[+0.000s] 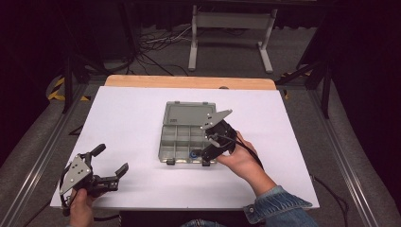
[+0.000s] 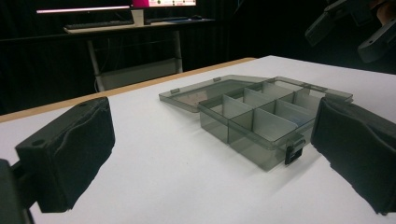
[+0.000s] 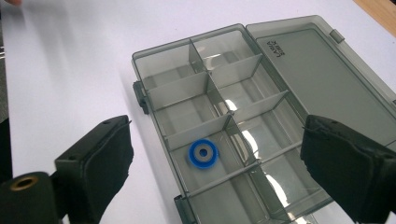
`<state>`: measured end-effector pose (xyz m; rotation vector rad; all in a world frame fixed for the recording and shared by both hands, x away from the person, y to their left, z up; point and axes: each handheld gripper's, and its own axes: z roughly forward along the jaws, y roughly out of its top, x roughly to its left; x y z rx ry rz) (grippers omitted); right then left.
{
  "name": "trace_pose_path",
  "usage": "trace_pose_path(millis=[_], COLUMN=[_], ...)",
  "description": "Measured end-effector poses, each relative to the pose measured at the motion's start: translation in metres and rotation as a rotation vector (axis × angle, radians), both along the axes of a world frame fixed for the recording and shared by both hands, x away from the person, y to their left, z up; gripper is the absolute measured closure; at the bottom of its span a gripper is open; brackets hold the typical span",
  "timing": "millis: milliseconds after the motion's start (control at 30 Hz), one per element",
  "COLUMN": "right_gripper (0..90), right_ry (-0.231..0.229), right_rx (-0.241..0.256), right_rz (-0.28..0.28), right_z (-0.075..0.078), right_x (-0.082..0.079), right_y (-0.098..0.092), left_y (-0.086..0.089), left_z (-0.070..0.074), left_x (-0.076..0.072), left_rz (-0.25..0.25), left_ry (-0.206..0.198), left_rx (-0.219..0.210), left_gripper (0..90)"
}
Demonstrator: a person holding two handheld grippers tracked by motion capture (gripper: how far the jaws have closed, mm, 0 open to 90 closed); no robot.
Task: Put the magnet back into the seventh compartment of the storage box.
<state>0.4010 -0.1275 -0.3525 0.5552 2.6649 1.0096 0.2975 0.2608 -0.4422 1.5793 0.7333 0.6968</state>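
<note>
A grey see-through organizer box (image 1: 182,139) lies mid-table with its lid (image 1: 188,113) folded flat on the far side. Dividers split it into several compartments. A small blue ring (image 3: 203,153) lies in one compartment near the front edge, also visible as the blue ring (image 1: 194,154) from above. My right gripper (image 3: 217,135) hovers open over the box's right front (image 1: 215,144), jaws wide apart and holding nothing. My left gripper (image 1: 112,159) rests open near the table's front left corner, aimed at the box (image 2: 261,121), with nothing between its jaws (image 2: 215,126).
The white tabletop (image 1: 132,118) has a wooden strip (image 1: 189,82) along its far edge. Beyond it stands a white desk frame (image 1: 231,33) with cables on the floor. The box's front latches (image 2: 294,151) face the person's side.
</note>
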Motion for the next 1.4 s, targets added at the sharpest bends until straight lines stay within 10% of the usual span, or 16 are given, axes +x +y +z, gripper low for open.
trace_pose_path(millis=[367,1400], right_gripper=[5.2,0.0], right_ry=[-0.021,-0.16], right_rx=[0.02,0.285], right_rz=[0.014,-0.086], right_z=[0.005,0.008], right_x=[-0.007,-0.038], right_y=[-0.004,-0.085], left_y=[0.001,0.0], left_z=[0.001,0.0], left_x=[0.0,-0.001], left_rz=[0.0,0.004], left_ry=[-0.003,-0.003], left_rx=[0.0,0.0], left_gripper=[0.5,0.5])
